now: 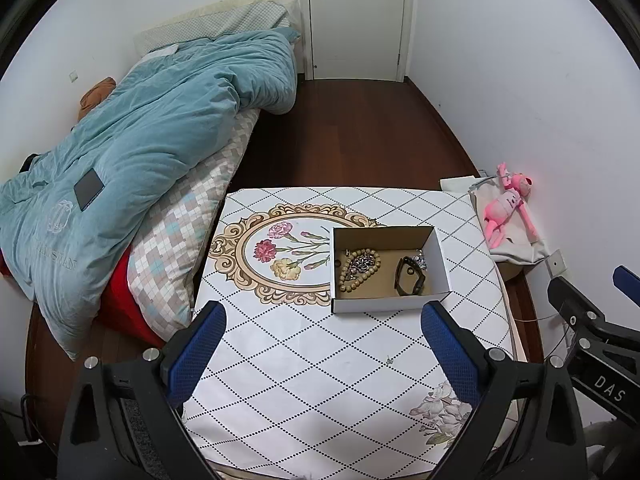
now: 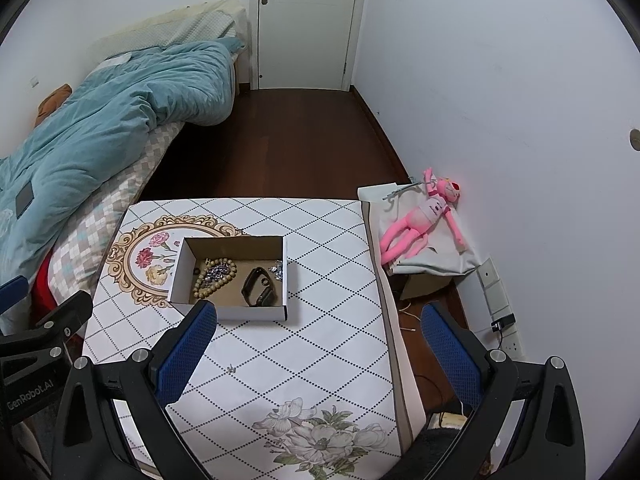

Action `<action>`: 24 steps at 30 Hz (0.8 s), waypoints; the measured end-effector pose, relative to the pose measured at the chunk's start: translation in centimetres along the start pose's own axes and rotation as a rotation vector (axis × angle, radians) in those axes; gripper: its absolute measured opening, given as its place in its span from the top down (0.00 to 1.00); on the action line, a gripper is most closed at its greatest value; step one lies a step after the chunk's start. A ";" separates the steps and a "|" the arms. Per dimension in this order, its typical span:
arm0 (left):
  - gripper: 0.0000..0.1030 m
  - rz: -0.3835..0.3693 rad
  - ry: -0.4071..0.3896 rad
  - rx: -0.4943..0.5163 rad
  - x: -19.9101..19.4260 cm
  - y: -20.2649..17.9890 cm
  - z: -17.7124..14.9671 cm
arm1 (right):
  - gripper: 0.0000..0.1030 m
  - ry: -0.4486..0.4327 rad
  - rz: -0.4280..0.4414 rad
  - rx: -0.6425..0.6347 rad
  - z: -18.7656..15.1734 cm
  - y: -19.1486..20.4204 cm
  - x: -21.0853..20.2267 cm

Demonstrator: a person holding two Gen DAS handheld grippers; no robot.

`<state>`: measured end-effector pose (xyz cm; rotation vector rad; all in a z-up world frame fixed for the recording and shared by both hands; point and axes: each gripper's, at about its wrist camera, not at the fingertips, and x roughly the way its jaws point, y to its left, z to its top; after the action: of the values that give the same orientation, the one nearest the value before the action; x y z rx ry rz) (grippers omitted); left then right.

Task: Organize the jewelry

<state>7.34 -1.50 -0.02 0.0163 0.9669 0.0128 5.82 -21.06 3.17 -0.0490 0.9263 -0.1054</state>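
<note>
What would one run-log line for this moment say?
left gripper: open, empty | right gripper: open, empty | box: on table, holds bead bracelet, black band | small piece: loose on table

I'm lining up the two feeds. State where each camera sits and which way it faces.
Left wrist: on the left gripper, facing across the table to the box and door; fingers open, right gripper at the right edge.
Right wrist: on the right gripper, same heading; left gripper at the left edge.
Shared: box, bed, pink toy.
</note>
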 end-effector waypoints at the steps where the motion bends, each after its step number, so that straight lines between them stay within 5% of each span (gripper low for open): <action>1: 0.03 0.000 0.000 -0.001 0.0 0.0 0.0 | 0.00 -0.001 0.001 0.000 0.0 0.0 0.0; 24: 0.03 0.001 0.001 -0.005 -0.3 0.1 0.0 | 0.00 0.002 0.010 -0.011 -0.2 0.0 -0.1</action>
<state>7.16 -1.38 0.21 0.0124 0.9679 0.0159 5.64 -21.02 3.14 -0.0548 0.9291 -0.0915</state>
